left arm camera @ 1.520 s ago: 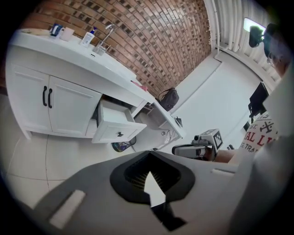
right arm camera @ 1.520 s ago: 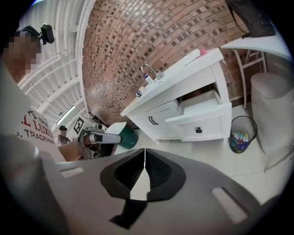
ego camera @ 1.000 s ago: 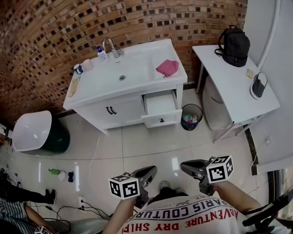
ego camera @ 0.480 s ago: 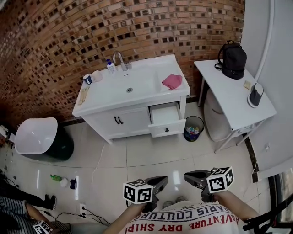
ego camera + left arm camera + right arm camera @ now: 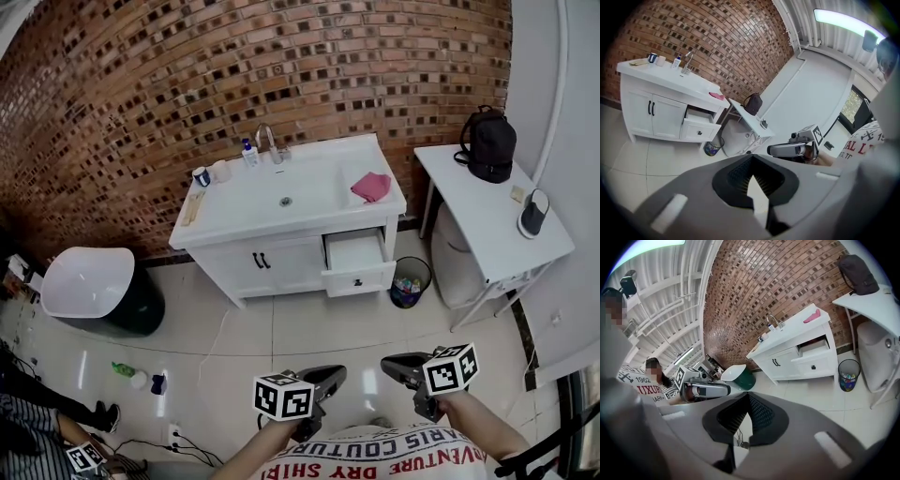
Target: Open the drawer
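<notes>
Your left gripper (image 5: 334, 376) has drifted toward the right gripper (image 5: 390, 362); both are closed and empty. The drawer (image 5: 356, 253), already ajar, should slide lightly; pinch its knob (image 5: 357, 281).

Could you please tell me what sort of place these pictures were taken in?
Probably a bathroom or washroom: a white vanity cabinet with a sunken basin and a chrome tap stands against a red brick wall on a glossy tiled floor, its drawer partly open.

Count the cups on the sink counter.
2: a dark blue cup and a white cup, side by side at the back left of the counter, just left of the bottle and tap. None appears hidden.
</notes>
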### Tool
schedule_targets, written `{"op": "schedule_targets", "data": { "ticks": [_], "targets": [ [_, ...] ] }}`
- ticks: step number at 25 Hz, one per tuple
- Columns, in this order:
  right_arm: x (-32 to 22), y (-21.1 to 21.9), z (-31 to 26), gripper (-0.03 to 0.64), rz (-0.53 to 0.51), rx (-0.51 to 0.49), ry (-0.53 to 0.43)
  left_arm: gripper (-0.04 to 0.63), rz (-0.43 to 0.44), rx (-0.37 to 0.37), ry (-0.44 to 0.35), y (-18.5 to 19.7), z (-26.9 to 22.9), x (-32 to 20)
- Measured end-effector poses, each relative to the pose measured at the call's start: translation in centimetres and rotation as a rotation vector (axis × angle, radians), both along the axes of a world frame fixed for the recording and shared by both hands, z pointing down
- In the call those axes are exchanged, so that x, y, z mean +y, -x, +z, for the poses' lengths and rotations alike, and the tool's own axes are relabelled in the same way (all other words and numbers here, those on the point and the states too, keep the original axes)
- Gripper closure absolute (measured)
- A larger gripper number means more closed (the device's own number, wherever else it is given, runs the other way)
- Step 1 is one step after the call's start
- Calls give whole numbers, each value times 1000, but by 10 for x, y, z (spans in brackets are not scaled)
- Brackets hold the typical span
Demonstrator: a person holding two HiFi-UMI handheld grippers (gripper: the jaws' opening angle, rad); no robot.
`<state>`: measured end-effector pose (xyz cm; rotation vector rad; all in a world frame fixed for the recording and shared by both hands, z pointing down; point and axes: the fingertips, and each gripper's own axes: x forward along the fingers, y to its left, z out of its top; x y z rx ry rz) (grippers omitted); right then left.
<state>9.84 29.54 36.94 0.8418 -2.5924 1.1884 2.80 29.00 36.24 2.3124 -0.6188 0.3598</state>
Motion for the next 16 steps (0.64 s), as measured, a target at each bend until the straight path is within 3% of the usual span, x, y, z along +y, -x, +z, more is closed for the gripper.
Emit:
{"op": "schedule_targets", "data": {
  "ticks": [11, 16],
  "targets": [
    [11, 16, -8, 612, -22, 9, -14, 603, -16, 17, -35, 20, -17, 9],
    [5, 54, -6, 612, -110, 33, -23, 602, -111, 61, -50, 60, -30, 11]
  ]
}}
